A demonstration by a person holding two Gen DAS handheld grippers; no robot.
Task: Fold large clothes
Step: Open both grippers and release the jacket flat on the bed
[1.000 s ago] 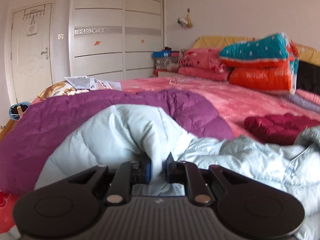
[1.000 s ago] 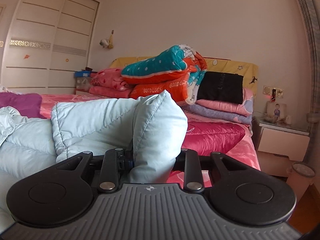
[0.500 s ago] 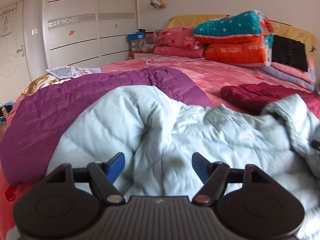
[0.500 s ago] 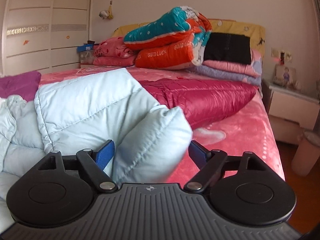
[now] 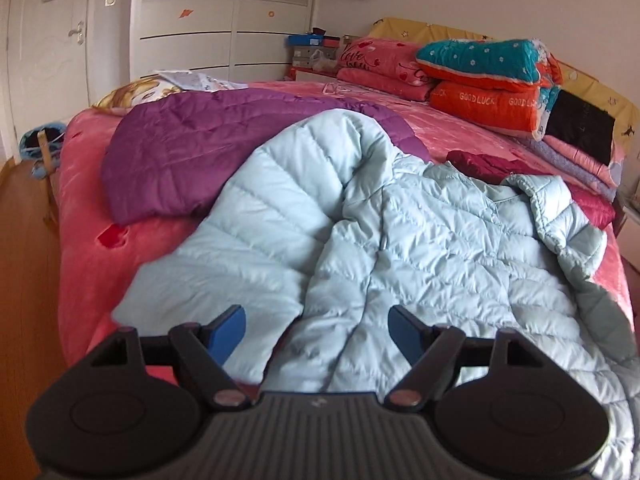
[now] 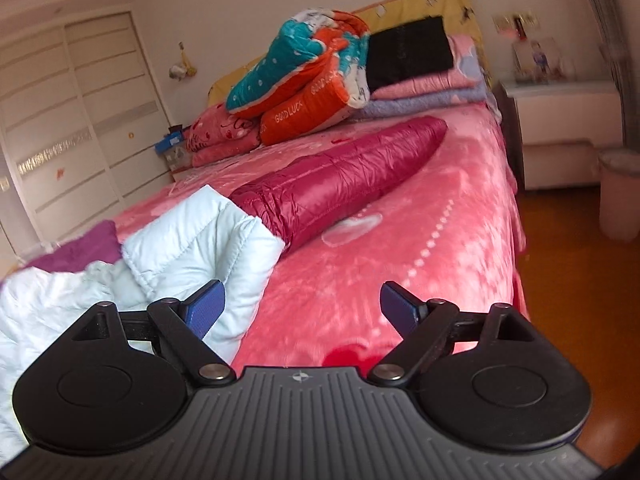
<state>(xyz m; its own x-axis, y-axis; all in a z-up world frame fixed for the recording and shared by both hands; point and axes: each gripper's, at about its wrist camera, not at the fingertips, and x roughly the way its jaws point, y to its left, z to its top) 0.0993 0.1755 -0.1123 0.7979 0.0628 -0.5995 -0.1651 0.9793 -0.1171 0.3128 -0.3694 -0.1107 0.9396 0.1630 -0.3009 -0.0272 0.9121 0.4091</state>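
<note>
The pale blue quilted down jacket (image 5: 400, 240) is lying crumpled on the pink bed cover (image 5: 92, 240) beside a purple quilted coat (image 5: 192, 152), and we are holding our left gripper (image 5: 318, 326) and right gripper (image 6: 302, 308) with jaws apart, having just opened them, gripping nothing.

A wide bed with a pink fleece cover (image 5: 460, 136) carries a pale blue quilted down jacket (image 5: 400, 240), a purple padded coat (image 5: 192, 152), a magenta puffer garment (image 6: 352, 172) and stacked folded quilts (image 5: 484, 80).
</note>
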